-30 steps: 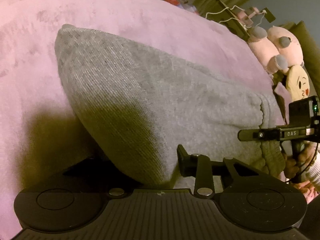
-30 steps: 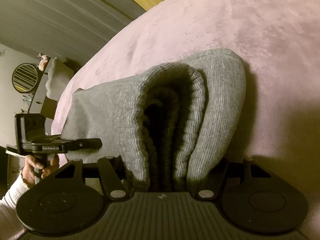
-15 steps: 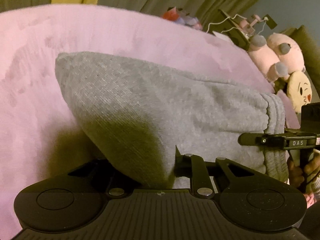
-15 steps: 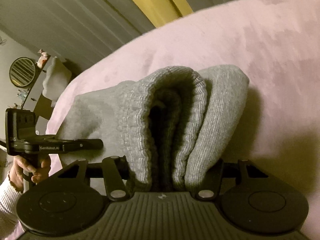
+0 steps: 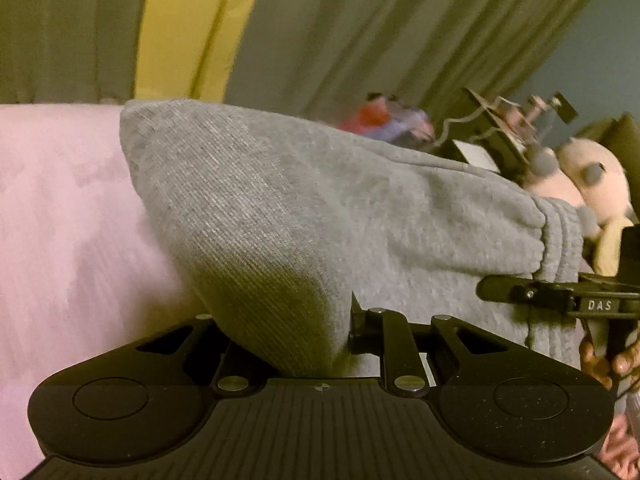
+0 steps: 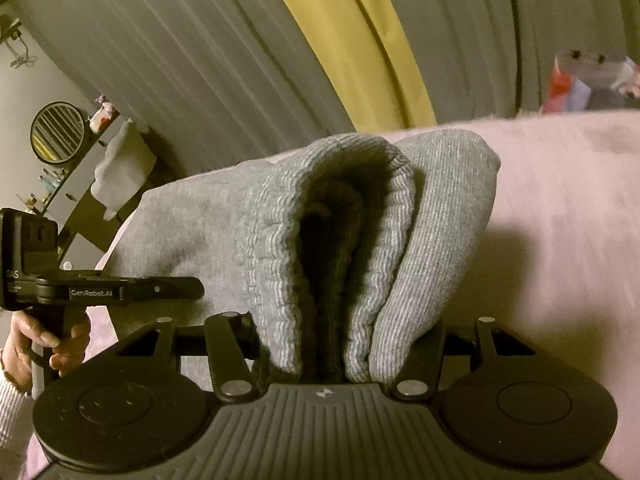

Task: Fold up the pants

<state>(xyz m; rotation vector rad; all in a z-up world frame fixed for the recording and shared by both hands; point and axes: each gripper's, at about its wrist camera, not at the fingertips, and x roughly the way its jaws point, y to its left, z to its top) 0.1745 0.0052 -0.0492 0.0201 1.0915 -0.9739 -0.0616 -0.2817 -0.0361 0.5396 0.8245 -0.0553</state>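
The grey knit pants [image 5: 320, 208] are folded into a thick bundle and held up between both grippers above the pink blanket [image 5: 60, 220]. My left gripper [image 5: 280, 336] is shut on one folded corner of the pants. My right gripper [image 6: 340, 344] is shut on the ribbed waistband end [image 6: 336, 208], where several layers bunch between the jaws. Each gripper shows in the other's view: the right one [image 5: 560, 296] at the far right, the left one [image 6: 120, 290] at the left. The fingertips are hidden in the cloth.
The pink blanket [image 6: 560, 220] covers the bed below. Grey-green and yellow curtains [image 5: 320, 28] hang behind. Plush toys [image 5: 580, 176] and cluttered shelving [image 5: 508, 120] lie at the right; a round mirror [image 6: 58, 132] and shelves stand at the left.
Both grippers have lifted and tilted up with the pants; the bundle now rises off the blanket and the curtains fill the upper view. Both grips hold unchanged.
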